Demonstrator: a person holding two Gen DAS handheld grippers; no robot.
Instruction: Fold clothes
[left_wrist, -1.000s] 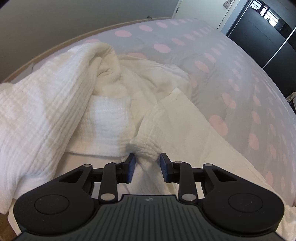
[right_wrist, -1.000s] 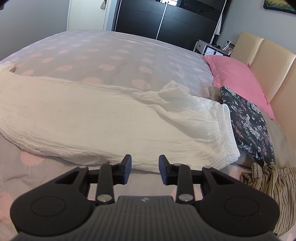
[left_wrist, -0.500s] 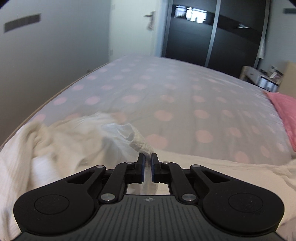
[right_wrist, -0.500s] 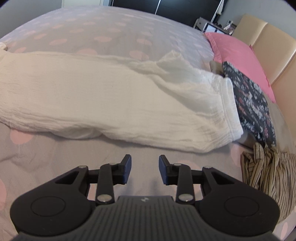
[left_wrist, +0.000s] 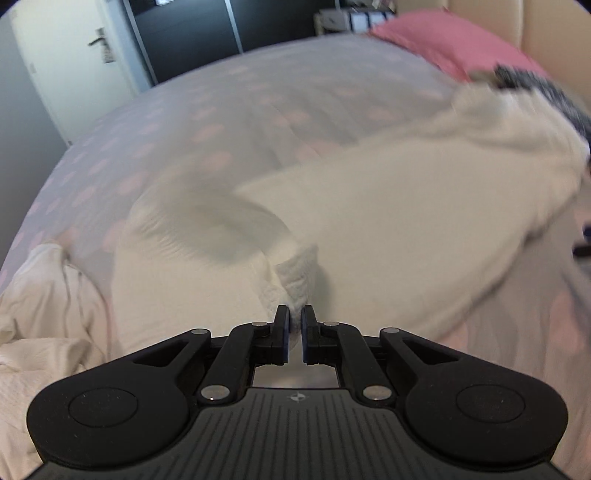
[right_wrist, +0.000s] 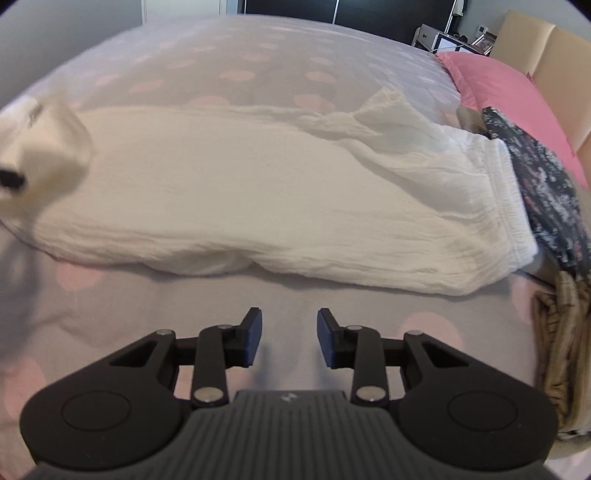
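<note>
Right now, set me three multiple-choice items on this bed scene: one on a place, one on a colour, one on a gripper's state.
1. Where does the floral garment lie?
A. by the white garment's waistband end
B. on the floor
C. on the door

2. What colour is the pillow?
A. green
B. pink
C. black

3. What is the left gripper doing?
A. open, holding nothing
B. shut on the pillow
C. shut on the white garment

Key: 1 A, dark floral cloth borders the gathered waistband; 2 B, it is plainly pink; 3 C, white cloth is pinched between its fingers, while the right gripper is open.
</note>
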